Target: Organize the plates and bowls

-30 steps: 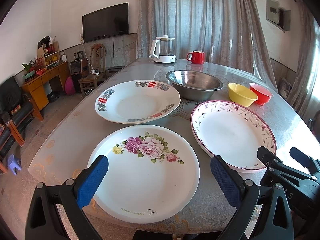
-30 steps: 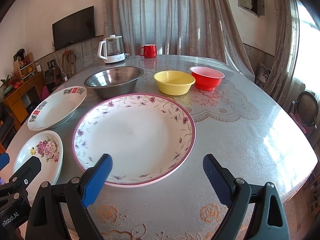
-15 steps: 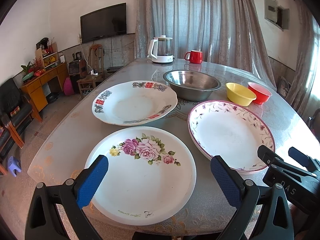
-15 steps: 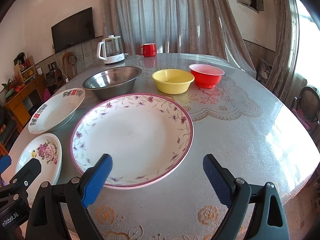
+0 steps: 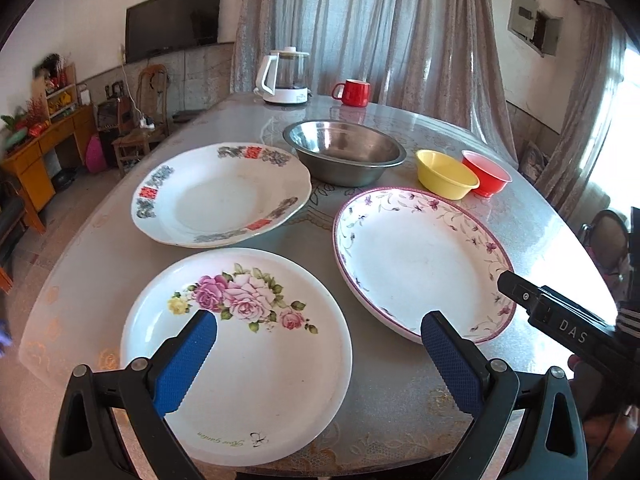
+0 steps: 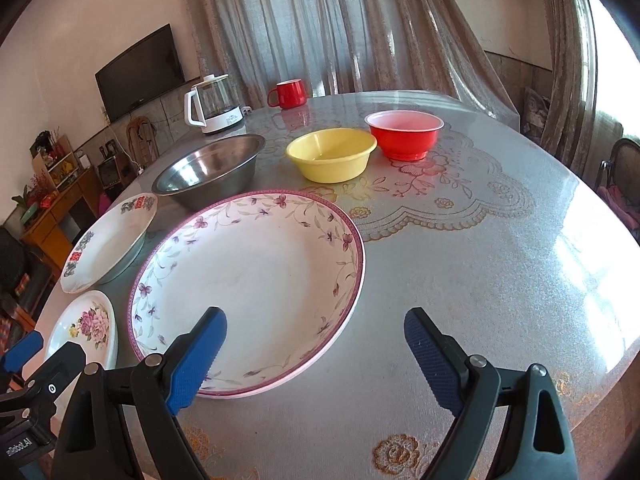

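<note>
The left gripper (image 5: 318, 350) hangs at the bottom of its frame with jaws spread wide and empty, over the near part of the rose plate (image 5: 256, 364), which sits at the lower centre on the worktop (image 5: 400, 396). Above it, at left centre, lies the red-marked plate (image 5: 216, 200); the vine plate (image 5: 416, 256) lies at right centre, apart from both. In the upper middle stand the steel bowl (image 5: 344, 156), then the yellow bowl (image 5: 444, 174) and red bowl (image 5: 486, 172), these 2 touching or nearly so. A kettle (image 5: 284, 76) and red mug (image 5: 354, 92) stand at the far edge.

The right gripper (image 6: 316, 350) also has its jaws wide open, holding nothing, its left finger over the vine plate's near rim at lower centre.
</note>
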Available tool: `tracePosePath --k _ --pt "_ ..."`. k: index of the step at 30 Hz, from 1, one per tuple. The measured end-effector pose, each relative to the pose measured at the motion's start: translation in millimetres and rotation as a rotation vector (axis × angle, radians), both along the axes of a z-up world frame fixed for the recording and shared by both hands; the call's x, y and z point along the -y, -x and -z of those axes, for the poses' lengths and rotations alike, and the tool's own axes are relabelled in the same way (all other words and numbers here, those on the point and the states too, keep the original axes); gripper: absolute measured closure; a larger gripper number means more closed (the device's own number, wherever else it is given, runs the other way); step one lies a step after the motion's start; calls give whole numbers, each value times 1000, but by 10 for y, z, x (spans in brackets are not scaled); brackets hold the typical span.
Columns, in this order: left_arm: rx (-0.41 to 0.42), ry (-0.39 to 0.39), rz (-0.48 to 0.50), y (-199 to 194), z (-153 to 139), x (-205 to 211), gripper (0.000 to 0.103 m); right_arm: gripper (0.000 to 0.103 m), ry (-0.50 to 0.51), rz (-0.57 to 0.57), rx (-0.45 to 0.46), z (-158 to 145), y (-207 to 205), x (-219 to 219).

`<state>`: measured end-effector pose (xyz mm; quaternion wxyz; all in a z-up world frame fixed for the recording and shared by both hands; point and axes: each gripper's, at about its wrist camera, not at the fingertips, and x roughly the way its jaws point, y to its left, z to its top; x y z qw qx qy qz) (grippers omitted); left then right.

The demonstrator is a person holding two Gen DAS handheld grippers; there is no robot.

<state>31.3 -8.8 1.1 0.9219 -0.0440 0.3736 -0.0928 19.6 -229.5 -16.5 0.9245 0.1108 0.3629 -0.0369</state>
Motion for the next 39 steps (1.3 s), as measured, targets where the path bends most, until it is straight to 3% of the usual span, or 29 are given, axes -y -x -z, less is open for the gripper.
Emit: tracePosePath --k 2,5,9,10,12,14,24,31,34,36,39 --pt "13 76 37 -83 -48 21 1 22 -58 7 -22 35 -70 142" --pt "-18 107 80 -177 -118 56 2 34 -133 30 -57 107 -171 347" --pt "-91 76 155 -417 -114 163 28 55 -181 33 -93 189 -304 513" --pt "-112 79 170 -481 -95 177 30 58 -195 35 -101 210 -332 542" --pt "-158 91 188 -613 -49 203 52 65 -197 34 -111 239 -383 566" --pt "-192 86 197 -736 12 223 60 66 -191 24 -109 239 -407 564" --pt "-274 26 196 -1095 219 238 75 66 -162 -41 -108 240 -522 502" --pt "-250 -45 201 -1150 262 340 80 66 -109 -88 -107 240 -565 434" --pt "-239 -61 201 -1137 268 349 80 77 -89 -131 -108 246 -575 360" --pt "-248 -52 192 -1148 272 339 80 78 -68 -129 -110 243 -577 326" --pt "-262 -39 179 -1169 270 320 80 84 -127 -133 -118 252 -585 426"
